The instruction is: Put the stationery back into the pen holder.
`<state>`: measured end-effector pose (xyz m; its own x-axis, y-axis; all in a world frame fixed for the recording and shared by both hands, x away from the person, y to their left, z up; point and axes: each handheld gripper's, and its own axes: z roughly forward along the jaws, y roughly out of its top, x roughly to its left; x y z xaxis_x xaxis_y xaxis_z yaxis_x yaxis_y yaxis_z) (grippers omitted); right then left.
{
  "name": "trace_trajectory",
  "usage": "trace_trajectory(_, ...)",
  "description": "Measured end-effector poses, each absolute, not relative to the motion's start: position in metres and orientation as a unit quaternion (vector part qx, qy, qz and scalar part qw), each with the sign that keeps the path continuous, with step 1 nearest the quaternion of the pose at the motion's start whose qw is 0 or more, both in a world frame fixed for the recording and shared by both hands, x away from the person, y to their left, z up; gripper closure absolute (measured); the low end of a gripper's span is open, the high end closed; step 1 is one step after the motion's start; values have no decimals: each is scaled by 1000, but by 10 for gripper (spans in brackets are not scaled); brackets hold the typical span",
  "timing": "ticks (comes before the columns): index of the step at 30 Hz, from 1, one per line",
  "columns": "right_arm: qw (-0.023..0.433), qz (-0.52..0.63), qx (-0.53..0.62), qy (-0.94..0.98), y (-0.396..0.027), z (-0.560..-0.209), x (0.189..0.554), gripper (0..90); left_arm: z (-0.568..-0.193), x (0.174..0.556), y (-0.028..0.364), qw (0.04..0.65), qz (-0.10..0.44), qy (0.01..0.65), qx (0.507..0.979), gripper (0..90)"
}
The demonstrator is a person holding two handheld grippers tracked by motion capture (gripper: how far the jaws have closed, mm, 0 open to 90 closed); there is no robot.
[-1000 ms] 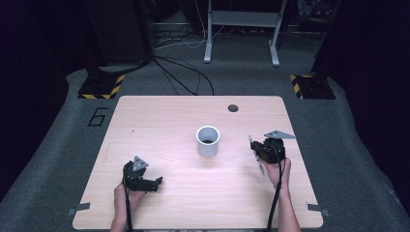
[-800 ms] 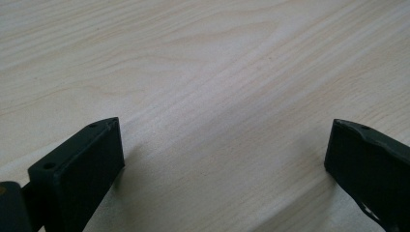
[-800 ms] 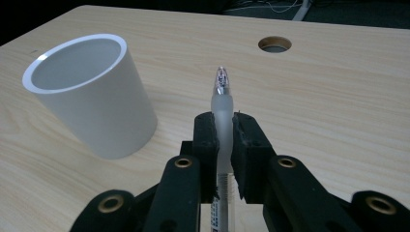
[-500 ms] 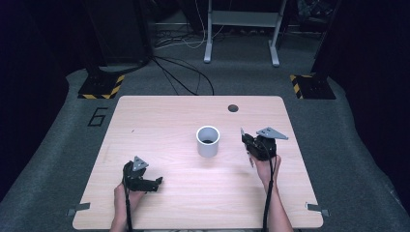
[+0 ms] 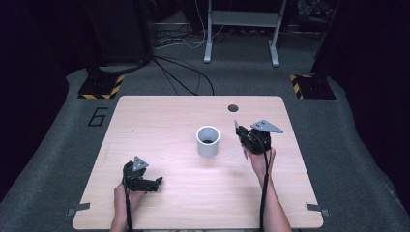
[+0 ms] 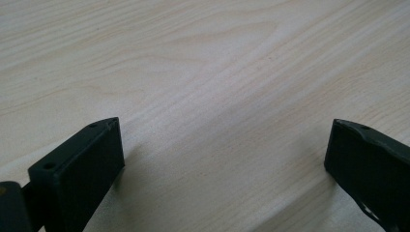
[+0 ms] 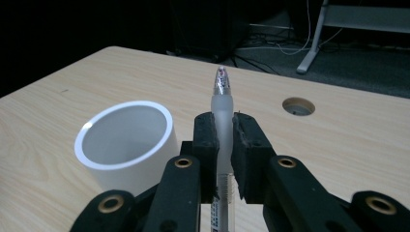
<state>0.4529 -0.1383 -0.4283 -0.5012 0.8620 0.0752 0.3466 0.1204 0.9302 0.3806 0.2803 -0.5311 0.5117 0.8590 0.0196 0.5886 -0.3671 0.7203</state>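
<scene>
Right tongs [image 7: 222, 159] clamp a slim frosted pen [image 7: 221, 104] mid-barrel, tip forward, just beside the white cup [image 7: 126, 145]. It looks light, stiff and slippery. Left tongs [image 6: 222, 159] rest apart on the counter [image 5: 159, 121].

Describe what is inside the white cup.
The cup looks empty: the high view shows a dark bottom, the right gripper view bare inner wall; its near rim hides part of the floor.

Right gripper has come closer to the cup

The right gripper [image 5: 240, 131], closed on a pen [image 7: 221, 104], has moved from the table's right side toward the cup [image 5: 208, 141] and is now near it, on its right.
</scene>
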Motion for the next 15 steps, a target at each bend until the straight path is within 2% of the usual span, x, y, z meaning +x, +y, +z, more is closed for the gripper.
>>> trace_trajectory(15, 259, 533, 416, 690, -128, -410, 457, 805, -531, 381, 280, 335, 201, 451, 802, 6)
